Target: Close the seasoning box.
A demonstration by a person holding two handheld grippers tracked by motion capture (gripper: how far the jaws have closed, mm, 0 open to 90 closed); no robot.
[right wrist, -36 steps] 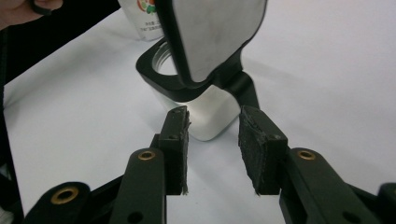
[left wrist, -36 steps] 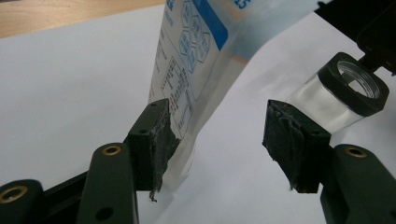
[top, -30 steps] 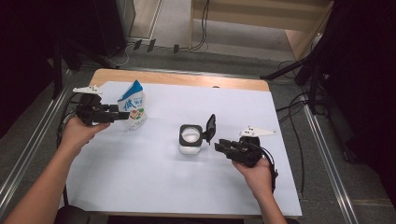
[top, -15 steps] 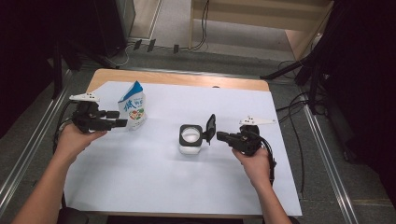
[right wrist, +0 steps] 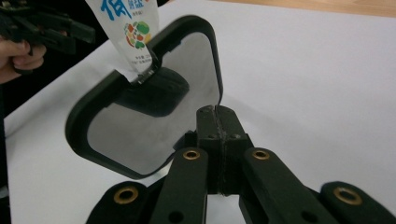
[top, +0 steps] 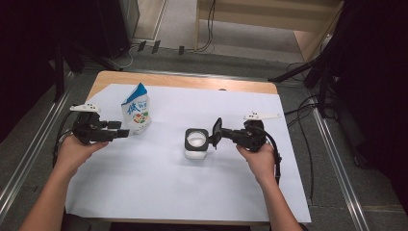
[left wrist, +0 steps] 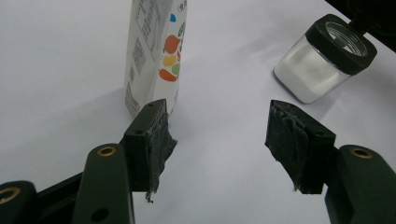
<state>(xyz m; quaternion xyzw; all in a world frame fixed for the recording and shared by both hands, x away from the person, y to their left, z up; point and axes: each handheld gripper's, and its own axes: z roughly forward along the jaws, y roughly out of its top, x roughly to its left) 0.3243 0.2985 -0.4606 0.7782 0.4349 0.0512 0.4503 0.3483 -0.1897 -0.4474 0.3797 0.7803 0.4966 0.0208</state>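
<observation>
Holding the black lid (right wrist: 140, 98) tight by its edge, your right gripper (top: 222, 134) is shut on it, just beside the open jar (top: 197, 143) near the middle of the white sheet (top: 159, 192). Your left gripper (left wrist: 219, 135) is open and holds nothing. Its jaws point at the pouch (left wrist: 156, 51) by the sheet's far left corner. Move in slowly, put one jaw on each side, and squeeze gently so it stays standing.
</observation>
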